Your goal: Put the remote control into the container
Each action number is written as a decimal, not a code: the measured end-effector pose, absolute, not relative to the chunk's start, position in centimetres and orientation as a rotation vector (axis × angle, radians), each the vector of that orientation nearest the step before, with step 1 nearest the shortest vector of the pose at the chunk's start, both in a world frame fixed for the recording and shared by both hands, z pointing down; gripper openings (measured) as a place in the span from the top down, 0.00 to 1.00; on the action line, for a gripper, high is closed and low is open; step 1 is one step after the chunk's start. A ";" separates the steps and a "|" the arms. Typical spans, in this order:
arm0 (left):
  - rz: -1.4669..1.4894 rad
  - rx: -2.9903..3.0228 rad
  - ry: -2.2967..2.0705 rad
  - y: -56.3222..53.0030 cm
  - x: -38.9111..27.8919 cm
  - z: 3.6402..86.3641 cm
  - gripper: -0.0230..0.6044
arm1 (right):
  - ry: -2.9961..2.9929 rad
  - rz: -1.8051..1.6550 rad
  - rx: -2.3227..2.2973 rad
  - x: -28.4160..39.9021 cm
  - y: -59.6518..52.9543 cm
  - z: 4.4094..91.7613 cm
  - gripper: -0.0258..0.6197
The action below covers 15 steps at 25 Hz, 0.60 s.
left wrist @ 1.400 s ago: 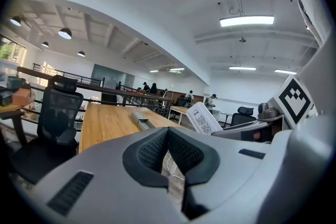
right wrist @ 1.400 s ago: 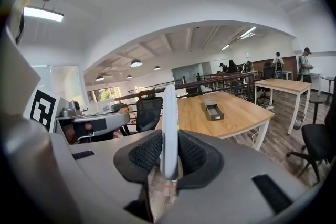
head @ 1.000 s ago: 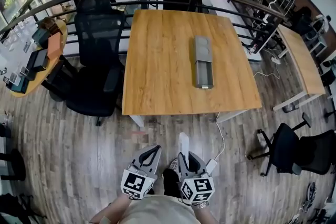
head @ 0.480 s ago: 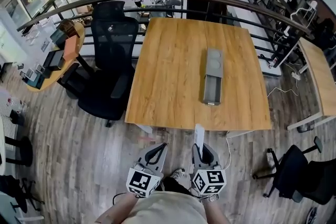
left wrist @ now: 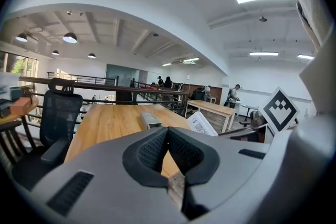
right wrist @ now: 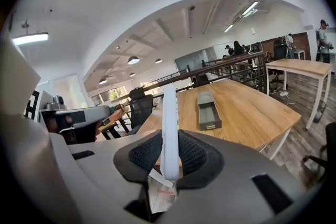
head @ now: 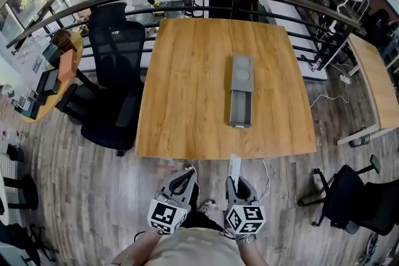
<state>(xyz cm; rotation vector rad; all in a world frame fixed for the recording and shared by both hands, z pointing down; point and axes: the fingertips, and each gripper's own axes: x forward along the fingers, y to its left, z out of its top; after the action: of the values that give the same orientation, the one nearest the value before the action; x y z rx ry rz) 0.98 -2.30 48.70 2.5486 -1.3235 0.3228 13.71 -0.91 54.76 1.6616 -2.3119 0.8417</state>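
Head view, stock at this moment, every place given from the table [head: 187, 84]

1. Table: wooden and bare apart from item 3. The person stands off its near edge, on the plank floor [head: 93, 196].
2. Office chair [head: 115, 71]: black, at the table's left side, no part of the job.
3. Container [head: 240, 90]: long grey box lying right of the table's middle, its length running toward the person. The far half is covered. The near half is an open tray, empty as far as shows.
4. Left gripper [head: 182, 179]: short of the table's near edge, jaws clenched tip to tip on nothing.
5. Right gripper [head: 237, 182]: just beside item 4, also short of that edge, jaws clamped on item 6.
6. Remote control [head: 234, 166]: slim and white, standing on end between the right pads, its free end pointing toward the table, well apart from the container.

Handling note (a judgement): the step in hand is the carry.
- Step up to the near edge and bring the remote control over the open tray.
- Turn it so that its length runs along the tray.
- Lower it until it rests on the tray bottom, and only then let the pads go.
- The hold looks low on the remote control, so the long free end may swing; move smoothly
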 end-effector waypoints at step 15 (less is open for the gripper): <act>0.244 2.682 -1.021 -26.0 3.7 49.0 0.95 | -2.159 0.856 1.821 13.4 -22.5 54.0 0.80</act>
<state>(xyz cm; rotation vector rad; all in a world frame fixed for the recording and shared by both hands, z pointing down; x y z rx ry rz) 3.69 -25.99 49.03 2.6824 -1.0208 0.2441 13.40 -22.51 54.01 1.8205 -2.1589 0.8564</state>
